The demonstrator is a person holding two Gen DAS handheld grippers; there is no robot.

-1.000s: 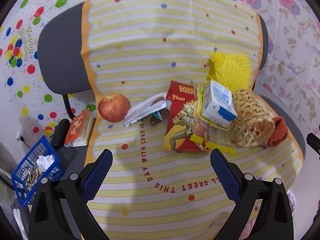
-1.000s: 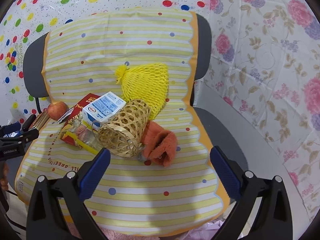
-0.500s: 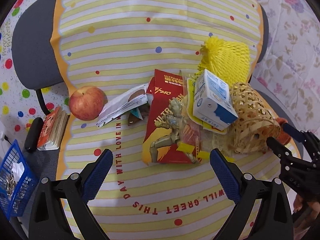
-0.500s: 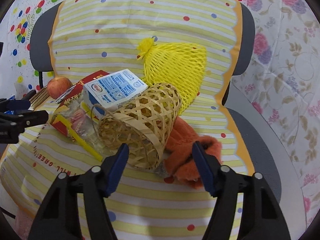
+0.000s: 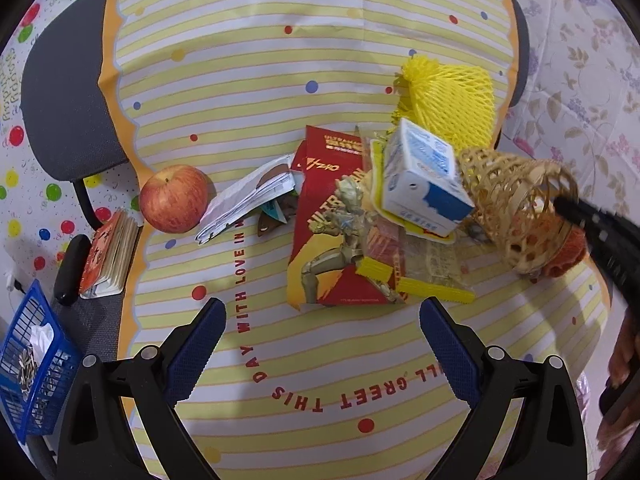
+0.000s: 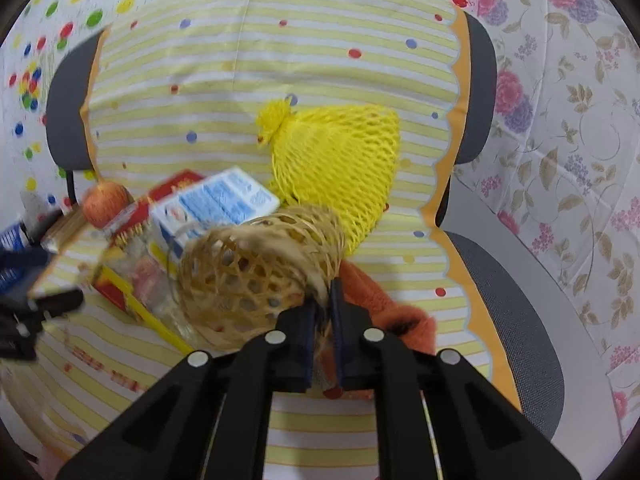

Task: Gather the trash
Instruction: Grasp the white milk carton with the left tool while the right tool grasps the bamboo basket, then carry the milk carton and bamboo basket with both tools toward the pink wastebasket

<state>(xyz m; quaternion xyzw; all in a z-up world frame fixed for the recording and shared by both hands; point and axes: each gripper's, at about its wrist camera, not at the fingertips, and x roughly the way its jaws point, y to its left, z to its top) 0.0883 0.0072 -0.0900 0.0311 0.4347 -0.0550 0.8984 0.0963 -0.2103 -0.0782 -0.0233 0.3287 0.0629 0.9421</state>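
A woven bamboo basket [image 6: 256, 268] lies on its side on the striped cloth; it also shows in the left wrist view [image 5: 520, 208]. My right gripper [image 6: 325, 300] is shut on the basket's rim. A white and blue milk carton [image 5: 424, 184] rests on a clear plastic wrapper [image 5: 424, 264] and a red toy package [image 5: 332, 240]. A crumpled paper wrapper [image 5: 248, 200] lies next to an apple [image 5: 174, 199]. My left gripper [image 5: 320, 344] is open and empty, above the cloth in front of the red package.
A yellow foam net [image 6: 340, 160] lies behind the basket and an orange cloth [image 6: 384, 312] beside it. A blue bin [image 5: 28, 364] with scraps stands at lower left beside a small booklet [image 5: 108, 256]. The grey chair's seat edge [image 6: 516, 304] drops off on the right.
My right gripper has closed on the basket's rim and tipped it. My left gripper has moved closer to the red package and stays open.
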